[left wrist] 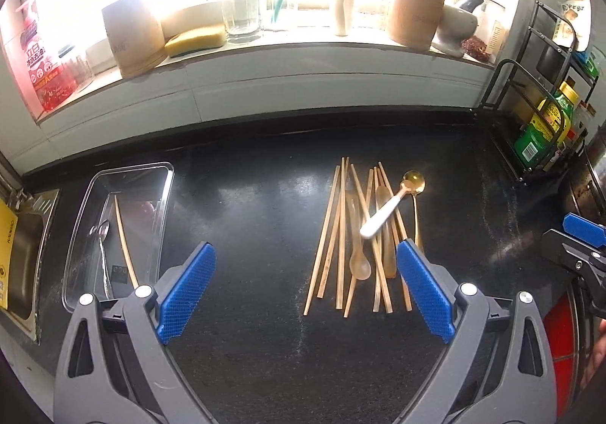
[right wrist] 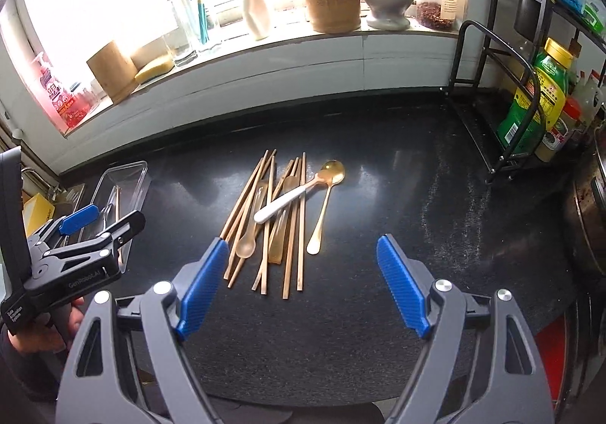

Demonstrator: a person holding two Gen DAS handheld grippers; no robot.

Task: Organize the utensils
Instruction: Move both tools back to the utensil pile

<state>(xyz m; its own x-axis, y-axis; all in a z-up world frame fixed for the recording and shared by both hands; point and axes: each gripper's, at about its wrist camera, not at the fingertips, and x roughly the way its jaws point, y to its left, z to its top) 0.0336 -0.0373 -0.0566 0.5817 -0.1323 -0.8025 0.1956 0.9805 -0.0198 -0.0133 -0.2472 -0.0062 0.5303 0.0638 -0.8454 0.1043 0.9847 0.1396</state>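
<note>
Both my tongs, left tongs and right tongs, were wide apart and empty. The chopstick pile lay just ahead; I should pinch one stick only.

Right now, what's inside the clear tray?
Inside the clear tray lie a silver spoon and one chopstick. The left gripper hides the tray's near end, so anything there can't be seen.

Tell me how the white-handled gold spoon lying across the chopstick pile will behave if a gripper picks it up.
The white-handled spoon looks rigid, so it should not flex. It lies crosswise on the chopsticks rather than flat on the counter, so it will probably rock or slide when touched. Its handle looks glossy and rounded, so it may slip or twist between the pads; lifting it could also disturb the sticks beneath.
</note>
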